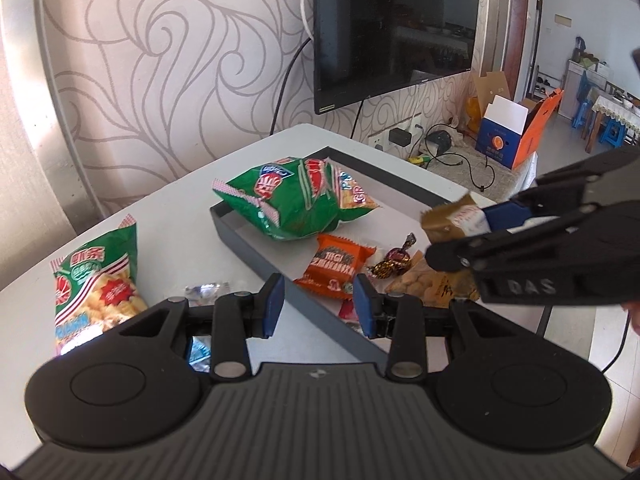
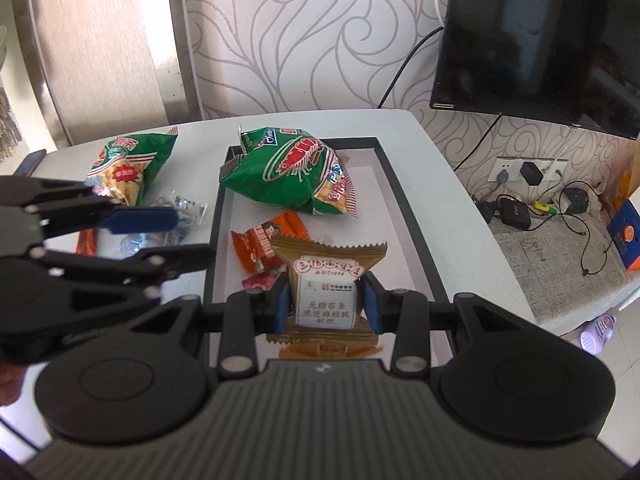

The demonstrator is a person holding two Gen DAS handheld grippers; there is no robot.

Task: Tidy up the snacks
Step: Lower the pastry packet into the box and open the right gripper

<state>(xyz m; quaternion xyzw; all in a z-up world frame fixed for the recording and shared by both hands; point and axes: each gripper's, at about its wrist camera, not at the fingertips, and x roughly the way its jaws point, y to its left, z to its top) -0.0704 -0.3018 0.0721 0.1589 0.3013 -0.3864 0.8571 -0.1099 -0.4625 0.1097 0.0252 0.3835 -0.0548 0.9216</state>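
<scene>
My right gripper [image 2: 325, 303] is shut on a gold-brown cake packet [image 2: 326, 276] and holds it above the dark tray [image 2: 404, 208]; the packet also shows in the left wrist view [image 1: 452, 220]. In the tray lie a green shrimp-chip bag [image 2: 292, 172], an orange snack packet [image 2: 260, 246] and small candies [image 1: 390, 260]. My left gripper [image 1: 320, 306] is open and empty above the tray's left rim [image 1: 260, 256]. A second green chip bag [image 1: 96, 284] and clear wrapped candies [image 2: 180, 208] lie on the white table left of the tray.
The white table [image 1: 168, 216] stands against a patterned wall with a wall TV [image 1: 396, 28]. Right of the table are cables, a power strip [image 2: 520, 172] and an orange-blue box [image 1: 512, 132] on a low surface.
</scene>
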